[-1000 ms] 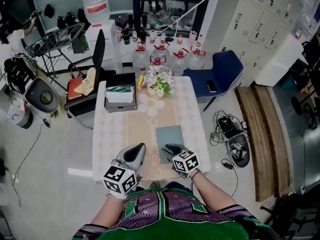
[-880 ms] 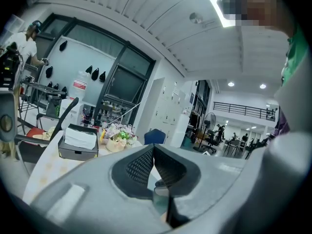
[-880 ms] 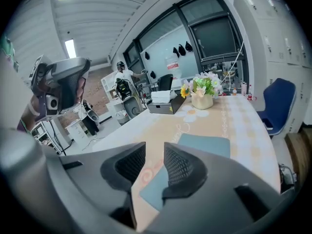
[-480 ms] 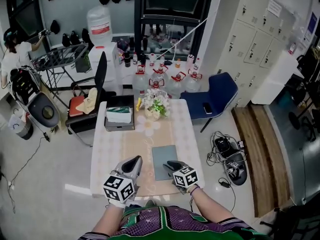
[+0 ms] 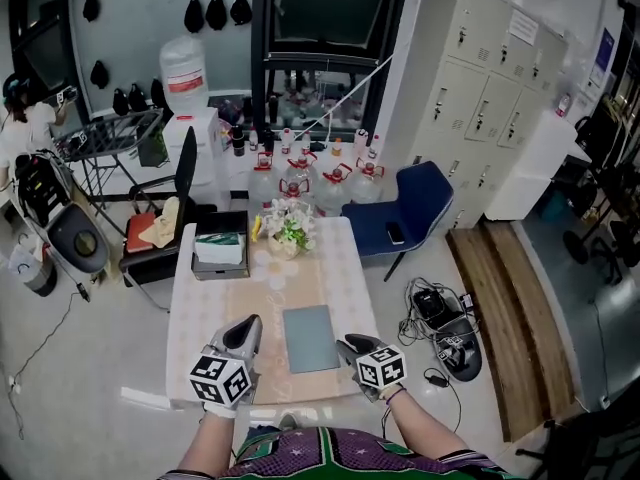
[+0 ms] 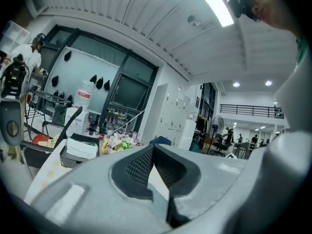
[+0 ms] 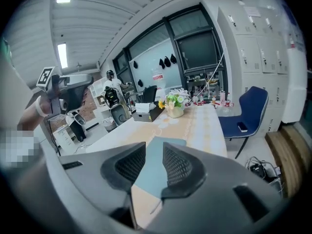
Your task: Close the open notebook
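You have two grippers over the near edge of the white table with a beige runner (image 5: 196,298). Your forearms are cut off at the bottom of the head view.

The left gripper (image 5: 250,322) has its tips pressed together with nothing in them, and only a sliver of tabletop shows through the gap lower down between its pads. The right gripper (image 5: 346,344) stands with a narrow gap between its jaws and grips nothing. In the right gripper view that gap frames the one flat grey-blue notebook (image 5: 310,338), which the jaws do not touch.

The notebook lies closed on the runner, between the two grippers and just beyond their tips. Its near edge is covered by the jaws in the right gripper view.

Toward the far end of the table there is one pot of white and yellow flowers (image 5: 288,231). Left of it is one black tray holding a white stack of paper (image 5: 220,249).

Two chairs stand near the table:
- A black chair with an orange cushion (image 5: 150,230) is at the far left corner.
- A blue chair (image 5: 418,196) is at the far right, with a small dark phone (image 5: 396,233) on its seat.

Behind the table, clear water jugs with red caps (image 5: 298,180) overlap too much for a sure count.
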